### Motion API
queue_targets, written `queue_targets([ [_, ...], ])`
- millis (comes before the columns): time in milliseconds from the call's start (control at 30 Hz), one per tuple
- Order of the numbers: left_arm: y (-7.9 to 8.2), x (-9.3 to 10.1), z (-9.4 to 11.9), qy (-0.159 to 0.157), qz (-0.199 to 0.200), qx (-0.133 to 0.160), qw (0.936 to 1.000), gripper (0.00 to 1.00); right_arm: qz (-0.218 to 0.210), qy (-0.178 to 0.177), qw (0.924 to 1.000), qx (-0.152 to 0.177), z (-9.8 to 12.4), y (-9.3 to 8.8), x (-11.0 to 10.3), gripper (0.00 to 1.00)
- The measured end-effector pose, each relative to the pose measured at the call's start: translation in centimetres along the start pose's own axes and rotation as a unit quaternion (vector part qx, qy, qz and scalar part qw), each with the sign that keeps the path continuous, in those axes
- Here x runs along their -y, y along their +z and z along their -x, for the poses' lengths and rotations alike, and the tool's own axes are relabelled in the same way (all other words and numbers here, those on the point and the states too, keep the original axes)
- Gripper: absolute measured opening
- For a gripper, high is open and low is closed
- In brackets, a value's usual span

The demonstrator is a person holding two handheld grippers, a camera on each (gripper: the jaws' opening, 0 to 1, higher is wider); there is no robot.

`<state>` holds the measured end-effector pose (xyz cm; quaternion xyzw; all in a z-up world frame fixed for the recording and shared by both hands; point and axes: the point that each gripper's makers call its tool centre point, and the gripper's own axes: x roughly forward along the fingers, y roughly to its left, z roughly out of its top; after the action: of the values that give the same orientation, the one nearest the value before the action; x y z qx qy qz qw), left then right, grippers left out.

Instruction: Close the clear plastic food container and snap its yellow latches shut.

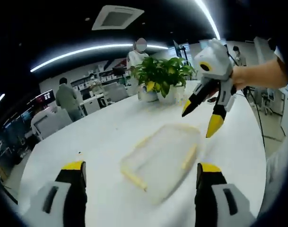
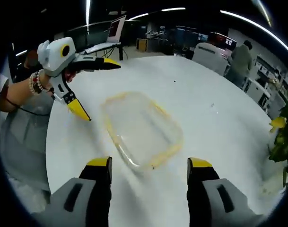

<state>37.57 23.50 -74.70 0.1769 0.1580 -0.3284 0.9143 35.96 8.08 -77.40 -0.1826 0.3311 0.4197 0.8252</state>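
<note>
A clear plastic container [image 1: 160, 156] with yellow latches along its rim lies flat on the white table [image 1: 87, 142]; it is blurred, so I cannot tell how the latches stand. My left gripper [image 1: 140, 166] is open just short of its near side, holding nothing. My right gripper [image 1: 200, 118] hovers open above its far right corner. In the right gripper view the container [image 2: 141, 127] sits just beyond my open right gripper [image 2: 149, 162]. The left gripper [image 2: 99, 89], held in a hand with a beaded bracelet, hangs open over the container's left end.
A potted green plant [image 1: 162, 75] stands at the table's far side, and its leaves [image 2: 281, 132] show at the right edge. People [image 1: 68, 97] and office chairs [image 2: 210, 54] are beyond the table. Bare white tabletop [image 2: 214, 99] surrounds the container.
</note>
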Motion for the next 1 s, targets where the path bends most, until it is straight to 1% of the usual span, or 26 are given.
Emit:
queue_targets([
  [67, -0.5, 0.2, -0.2, -0.001, 0.006, -0.004, 1.0, 0.99, -0.008, 0.002, 1.0, 0.0, -0.3, -0.7, -0.4, 0.71],
  [167, -1.0, 0.1, -0.7, 0.009, 0.005, -0.007, 0.9999, 0.99, -0.015, 0.01, 0.9998, 0.003, -0.7, -1.6, -1.2, 0.81],
  [200, -1.3, -0.1, -0.9, 0.012, 0.001, -0.011, 0.9999, 0.99, -0.02, 0.014, 0.9997, 0.005, -0.8, -1.8, -1.5, 0.83],
  [267, -2.2, 0.3, -1.4, -0.002, 0.008, -0.031, 0.9995, 0.99, -0.028, 0.019, 0.9994, 0.012, -1.1, -2.0, -1.9, 0.85],
  [333, -2.6, 0.6, -2.0, -0.011, 0.013, -0.039, 0.9991, 0.99, -0.044, 0.004, 0.9989, 0.015, -1.5, -2.5, -1.5, 0.92],
  [400, -2.8, 1.2, -2.5, -0.02, 0.015, -0.048, 0.9986, 0.99, -0.058, -0.026, 0.9979, 0.014, -2.0, -3.1, -0.6, 1.0],
  [433, -2.9, 1.6, -2.8, -0.025, 0.018, -0.049, 0.9983, 0.99, -0.064, -0.035, 0.9973, 0.009, -2.2, -3.5, -0.2, 0.99],
  [500, -3.2, 2.4, -3.3, -0.037, 0.02, -0.057, 0.9975, 0.99, -0.074, -0.031, 0.9968, 0.009, -2.8, -3.9, -0.4, 1.0],
  [567, -3.9, 2.9, -3.8, -0.048, 0.018, -0.069, 0.9963, 0.99, -0.081, -0.03, 0.9962, 0.011, -3.3, -4.0, -0.7, 1.0],
  [633, -4.1, 3.3, -4.1, -0.054, 0.017, -0.074, 0.9956, 0.99, -0.083, -0.027, 0.9961, 0.012, -3.6, -4.0, -0.9, 0.99],
  [700, -4.3, 3.5, -4.3, -0.05, 0.014, -0.082, 0.9953, 0.99, -0.081, -0.025, 0.9963, 0.012, -4.0, -3.8, -1.2, 0.98],
  [767, -5.0, 3.4, -4.2, -0.047, -0.006, -0.107, 0.9932, 0.99, -0.076, -0.021, 0.9968, 0.01, -4.2, -3.7, -1.4, 0.95],
  [800, -5.0, 3.6, -4.4, -0.046, -0.011, -0.106, 0.9932, 0.99, -0.074, -0.021, 0.997, 0.007, -4.3, -3.7, -1.4, 0.94],
  [867, -5.0, 3.7, -4.4, -0.052, -0.011, -0.106, 0.9929, 0.95, -0.067, -0.018, 0.9976, -0.003, -4.6, -3.9, -1.5, 0.89],
  [900, -5.0, 3.6, -4.4, -0.052, -0.008, -0.106, 0.993, 0.91, -0.064, -0.02, 0.9978, -0.006, -4.7, -4.0, -1.5, 0.88],
  [967, -5.2, 3.5, -4.4, -0.051, -0.008, -0.115, 0.992, 0.83, -0.054, -0.018, 0.9983, -0.016, -4.8, -4.2, -1.6, 0.83],
  [1000, -5.2, 3.4, -4.3, -0.048, -0.008, -0.117, 0.9919, 0.81, -0.052, -0.017, 0.9984, -0.016, -4.9, -4.1, -1.6, 0.81],
])
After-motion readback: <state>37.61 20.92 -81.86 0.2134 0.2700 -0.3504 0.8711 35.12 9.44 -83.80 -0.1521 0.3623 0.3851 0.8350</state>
